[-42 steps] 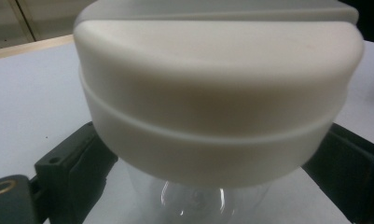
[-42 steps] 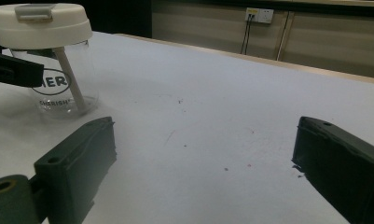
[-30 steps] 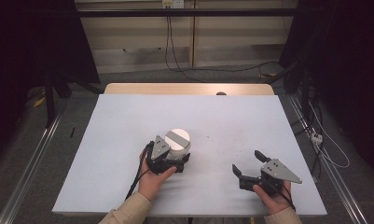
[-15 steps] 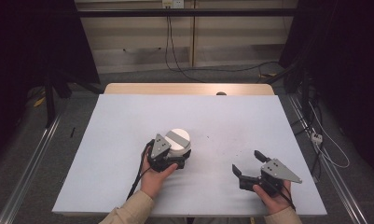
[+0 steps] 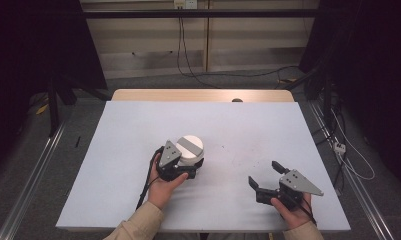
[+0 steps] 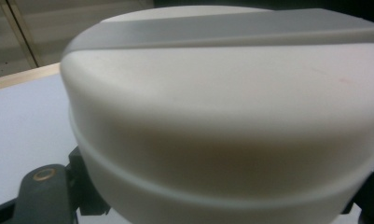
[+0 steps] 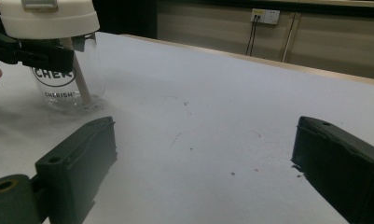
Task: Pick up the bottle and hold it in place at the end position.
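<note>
clear cup (image 7: pixel 68 84), white lid (image 7: pixel 47 18), printed "cherish", left gripper (image 5: pixel 180 170) clamping it

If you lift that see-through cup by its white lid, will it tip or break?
The cup looks empty apart from a straw, so it is probably light. The left gripper is shut just under its white lid, so the clear body hangs below and may swing a little. The clear wall looks thin and smooth, so it could slip or crack if squeezed hard.
</note>
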`<state>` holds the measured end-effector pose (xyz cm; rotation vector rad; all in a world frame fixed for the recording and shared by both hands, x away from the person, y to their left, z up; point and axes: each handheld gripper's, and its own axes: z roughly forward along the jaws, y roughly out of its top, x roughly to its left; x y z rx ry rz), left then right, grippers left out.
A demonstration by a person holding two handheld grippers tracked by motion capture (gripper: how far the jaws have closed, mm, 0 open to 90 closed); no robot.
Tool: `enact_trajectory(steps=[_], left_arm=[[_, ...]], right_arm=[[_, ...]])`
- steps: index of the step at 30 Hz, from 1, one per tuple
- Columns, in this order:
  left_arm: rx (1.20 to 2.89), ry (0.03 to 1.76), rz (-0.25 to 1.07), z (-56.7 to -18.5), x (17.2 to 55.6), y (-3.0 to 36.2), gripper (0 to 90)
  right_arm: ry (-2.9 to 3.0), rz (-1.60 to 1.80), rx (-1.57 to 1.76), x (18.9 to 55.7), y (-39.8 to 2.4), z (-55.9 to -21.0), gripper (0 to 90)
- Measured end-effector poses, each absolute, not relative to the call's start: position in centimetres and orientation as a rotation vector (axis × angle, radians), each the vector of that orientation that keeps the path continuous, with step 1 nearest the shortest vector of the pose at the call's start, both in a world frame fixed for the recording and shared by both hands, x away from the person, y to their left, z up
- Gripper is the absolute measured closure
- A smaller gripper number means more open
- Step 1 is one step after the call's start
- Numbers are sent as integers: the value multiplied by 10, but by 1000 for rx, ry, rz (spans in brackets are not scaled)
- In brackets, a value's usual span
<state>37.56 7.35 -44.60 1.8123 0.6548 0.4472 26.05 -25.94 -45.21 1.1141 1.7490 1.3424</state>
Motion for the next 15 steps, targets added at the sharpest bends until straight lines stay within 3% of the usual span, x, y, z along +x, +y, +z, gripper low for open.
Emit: enact_trajectory(steps=[15], left_arm=[[1845, 588, 399, -429, 396, 63, 183]], right_arm=[[1747, 1348, 1115, 261, -259, -452, 57]])
